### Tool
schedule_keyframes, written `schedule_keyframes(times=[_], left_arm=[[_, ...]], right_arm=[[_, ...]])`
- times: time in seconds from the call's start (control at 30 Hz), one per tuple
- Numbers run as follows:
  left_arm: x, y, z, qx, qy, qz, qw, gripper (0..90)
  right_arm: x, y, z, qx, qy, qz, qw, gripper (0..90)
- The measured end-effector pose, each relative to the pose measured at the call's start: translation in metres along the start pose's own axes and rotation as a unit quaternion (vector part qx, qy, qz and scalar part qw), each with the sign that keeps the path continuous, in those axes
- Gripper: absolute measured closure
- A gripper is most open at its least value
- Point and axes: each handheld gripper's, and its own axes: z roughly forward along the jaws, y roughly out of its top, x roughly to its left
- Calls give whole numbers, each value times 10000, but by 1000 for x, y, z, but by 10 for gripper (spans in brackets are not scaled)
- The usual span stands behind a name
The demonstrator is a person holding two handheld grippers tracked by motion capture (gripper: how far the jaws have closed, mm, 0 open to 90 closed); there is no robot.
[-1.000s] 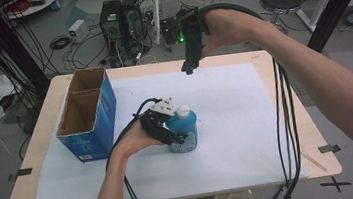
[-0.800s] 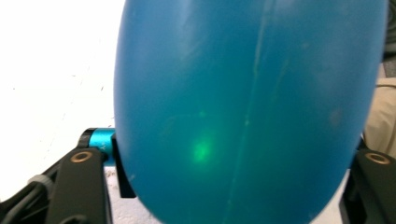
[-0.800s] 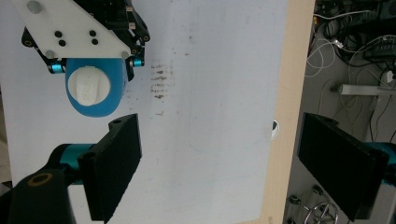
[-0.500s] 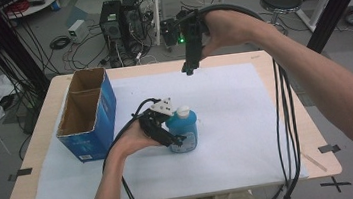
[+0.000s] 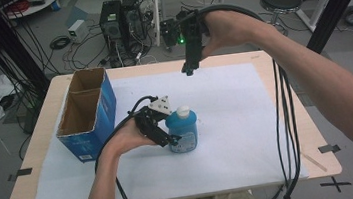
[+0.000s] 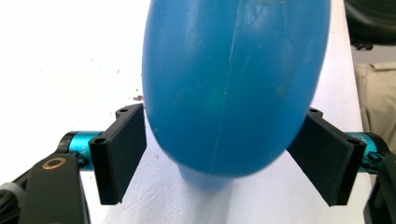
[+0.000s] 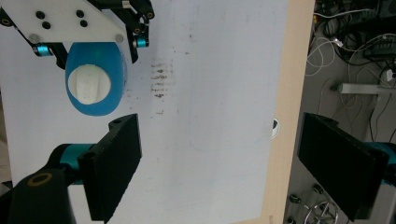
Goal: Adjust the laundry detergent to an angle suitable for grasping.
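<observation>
In the right tool (image 7: 219, 172) view, spread jaws overlook the bottle's (image 7: 95, 84) white cap (image 7: 89, 84); left tool (image 6: 224, 158) just released.

The table (image 5: 40, 160) has a light wooden top, largely covered by a white sheet (image 5: 237, 122) bearing dark smudges. A blue bottle (image 5: 183, 131) with a white cap stands upright on the sheet near centre. An open blue cardboard box (image 5: 88, 114) stands at the left edge.
</observation>
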Motion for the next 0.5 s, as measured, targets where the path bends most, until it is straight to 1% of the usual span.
schedule_keyframes(times=[0.07,0.1,0.2,0.27,0.3,0.37,0.47,0.5], left_arm=[[-1,1,-1,109,69,53,9999,188],[-1,2,-2,180,118,68,9997,161],[-1,3,-5,394,124,148,9990,153],[-1,4,-8,490,93,89,9987,137],[-1,5,-10,563,92,130,9983,103],[-1,6,-14,690,84,148,9975,102],[-1,7,-21,813,173,144,9964,102],[-1,7,-24,816,181,141,9964,103]], right_arm=[[0,0,0,-11,-1,19,10000,129],[0,-1,0,12,-3,12,10000,129],[0,-1,1,41,0,43,10000,129],[0,-2,1,49,16,51,10000,129],[0,-3,2,58,7,52,10000,129],[0,-4,3,80,14,63,9999,129],[-1,-5,4,93,21,81,9999,129],[-1,-6,4,96,21,99,9999,130]])
